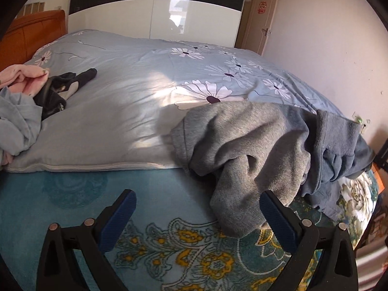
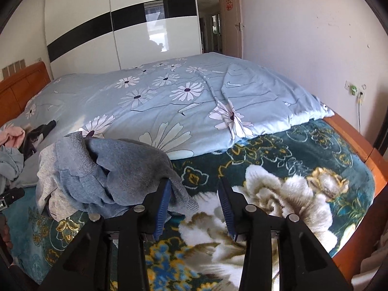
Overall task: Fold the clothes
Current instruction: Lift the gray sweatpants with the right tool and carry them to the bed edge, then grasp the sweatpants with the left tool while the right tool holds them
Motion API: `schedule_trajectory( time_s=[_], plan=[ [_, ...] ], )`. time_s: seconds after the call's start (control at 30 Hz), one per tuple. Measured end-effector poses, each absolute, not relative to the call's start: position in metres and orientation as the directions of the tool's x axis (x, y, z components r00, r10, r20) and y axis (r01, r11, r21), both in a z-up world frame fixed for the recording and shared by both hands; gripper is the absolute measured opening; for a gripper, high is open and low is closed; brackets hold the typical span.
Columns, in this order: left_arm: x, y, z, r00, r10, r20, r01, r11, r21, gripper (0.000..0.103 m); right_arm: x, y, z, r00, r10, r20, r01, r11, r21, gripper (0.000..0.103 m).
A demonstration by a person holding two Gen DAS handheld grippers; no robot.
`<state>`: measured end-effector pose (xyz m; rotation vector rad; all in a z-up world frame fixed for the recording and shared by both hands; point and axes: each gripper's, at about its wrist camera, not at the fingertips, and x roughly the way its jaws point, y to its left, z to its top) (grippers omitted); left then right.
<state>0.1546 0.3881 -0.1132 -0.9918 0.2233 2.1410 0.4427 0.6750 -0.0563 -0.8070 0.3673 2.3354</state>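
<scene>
Your left gripper (image 1: 196,208) hangs over the teal blanket (image 1: 72,194) with its fingers spread wide and nothing between them. The right-hand fingertip (image 1: 269,201) sits just at the near edge of the grey sweater (image 1: 242,140), at the drooping sleeve end; you cannot tell from this view whether it touches the cloth.

The sweater lies in a rumpled heap, its far part on the blue floral duvet (image 1: 145,77) and its near part spilling onto the blanket. A bluer ribbed hem (image 1: 337,131) lies bunched along its right side in the left wrist view.

Your right gripper (image 2: 195,189) is partly open, a moderate gap between the pads, with only the flower-patterned blanket (image 2: 278,194) showing in that gap. Its left fingertip (image 2: 167,189) lies against the right edge of the sweater (image 2: 109,169); the cloth lies outside the gap, to the left, so nothing is gripped.

Far left on the duvet sits a second pile: a pink garment (image 1: 21,77), a black one (image 1: 60,89) and a pale blue one (image 1: 17,121), well apart from the sweater. Behind the bed stand a white wardrobe (image 2: 97,36) with a black band and an orange headboard (image 2: 21,84). A door (image 2: 232,19) is open at the far right.
</scene>
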Motion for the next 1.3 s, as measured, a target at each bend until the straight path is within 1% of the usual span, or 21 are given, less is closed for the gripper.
schedule_trajectory(
  time_s=[0.07,0.13,0.17,0.2,0.3,0.4,0.47,0.57,0.83,0.87,0.9,0.93,0.97,1.0,1.03,1.07,1.1,1.13,1.17,1.2,1.3],
  plan=[
    [0.155,0.398,-0.121,-0.415,0.549,-0.726,-0.707,-0.697,-0.123,0.103,0.442,0.673,-0.046,-0.633,0.474,-0.611,-0.620,-0.784,0.034,0.043],
    [0.154,0.402,-0.128,-0.407,0.546,-0.732,-0.711,-0.692,-0.121,0.103,0.443,0.674,-0.036,-0.651,0.478,-0.590,-0.606,-0.795,0.023,0.050],
    [0.153,0.404,-0.131,-0.397,0.549,-0.735,-0.714,-0.689,-0.128,0.103,0.443,0.675,-0.033,-0.655,0.480,-0.584,-0.602,-0.798,0.019,0.056],
    [0.152,0.405,-0.134,-0.379,0.556,-0.739,-0.716,-0.682,-0.146,0.103,0.442,0.676,-0.030,-0.658,0.481,-0.579,-0.599,-0.801,0.015,0.058],
    [0.154,0.404,-0.139,-0.330,0.578,-0.746,-0.729,-0.658,-0.188,0.103,0.425,0.673,-0.040,-0.662,0.422,-0.620,-0.542,-0.841,0.006,0.059],
    [0.166,0.399,-0.130,-0.311,0.619,-0.721,-0.764,-0.614,-0.198,0.103,0.406,0.667,-0.056,-0.670,0.346,-0.657,-0.463,-0.886,0.006,0.059],
    [0.175,0.401,-0.126,-0.321,0.631,-0.706,-0.790,-0.590,-0.169,0.103,0.392,0.666,-0.068,-0.645,0.352,-0.678,-0.460,-0.888,-0.023,0.059],
    [0.183,0.412,-0.130,-0.359,0.601,-0.714,-0.804,-0.587,-0.091,0.103,0.375,0.673,-0.081,-0.602,0.376,-0.705,-0.489,-0.871,-0.047,0.059],
    [0.177,0.434,-0.143,-0.342,0.576,-0.742,-0.787,-0.608,-0.109,0.102,0.362,0.672,-0.083,-0.550,0.401,-0.733,-0.499,-0.861,-0.097,0.059],
    [0.175,0.435,-0.145,-0.331,0.578,-0.746,-0.784,-0.609,-0.124,0.097,0.360,0.672,-0.082,-0.546,0.401,-0.735,-0.499,-0.861,-0.099,0.059],
    [0.174,0.435,-0.146,-0.317,0.580,-0.750,-0.780,-0.609,-0.141,0.089,0.358,0.672,-0.082,-0.541,0.399,-0.740,-0.498,-0.861,-0.101,0.059],
    [0.173,0.435,-0.147,-0.304,0.583,-0.754,-0.777,-0.609,-0.158,0.086,0.356,0.672,-0.082,-0.533,0.401,-0.745,-0.498,-0.861,-0.107,0.059],
    [0.172,0.435,-0.148,-0.288,0.588,-0.756,-0.774,-0.608,-0.178,0.075,0.353,0.671,-0.082,-0.522,0.407,-0.750,-0.499,-0.859,-0.119,0.059],
    [0.171,0.436,-0.149,-0.268,0.593,-0.759,-0.772,-0.603,-0.199,0.061,0.351,0.669,-0.083,-0.513,0.411,-0.754,-0.499,-0.857,-0.128,0.059],
    [0.171,0.436,-0.150,-0.252,0.594,-0.764,-0.770,-0.601,-0.214,0.054,0.349,0.667,-0.083,-0.504,0.415,-0.757,-0.499,-0.856,-0.137,0.059],
    [0.172,0.437,-0.150,-0.246,0.593,-0.767,-0.768,-0.602,-0.220,0.041,0.347,0.666,-0.083,-0.497,0.416,-0.762,-0.501,-0.854,-0.139,0.059],
    [0.173,0.437,-0.149,-0.249,0.593,-0.766,-0.766,-0.604,-0.219,0.033,0.345,0.664,-0.084,-0.488,0.414,-0.768,-0.508,-0.850,-0.136,0.056],
    [0.174,0.436,-0.149,-0.252,0.593,-0.765,-0.764,-0.606,-0.219,0.032,0.343,0.663,-0.084,-0.475,0.417,-0.775,-0.516,-0.845,-0.138,0.051],
    [0.175,0.436,-0.148,-0.254,0.594,-0.763,-0.763,-0.609,-0.219,0.027,0.341,0.661,-0.083,-0.462,0.421,-0.781,-0.525,-0.839,-0.142,0.029],
    [0.176,0.434,-0.146,-0.257,0.596,-0.761,-0.759,-0.611,-0.223,0.024,0.339,0.659,-0.082,-0.448,0.424,-0.787,-0.532,-0.834,-0.146,0.013],
    [0.174,0.424,-0.138,-0.253,0.619,-0.744,-0.738,-0.620,-0.265,0.020,0.339,0.650,-0.067,-0.464,0.435,-0.772,-0.545,-0.827,-0.138,0.009]
  ],
)
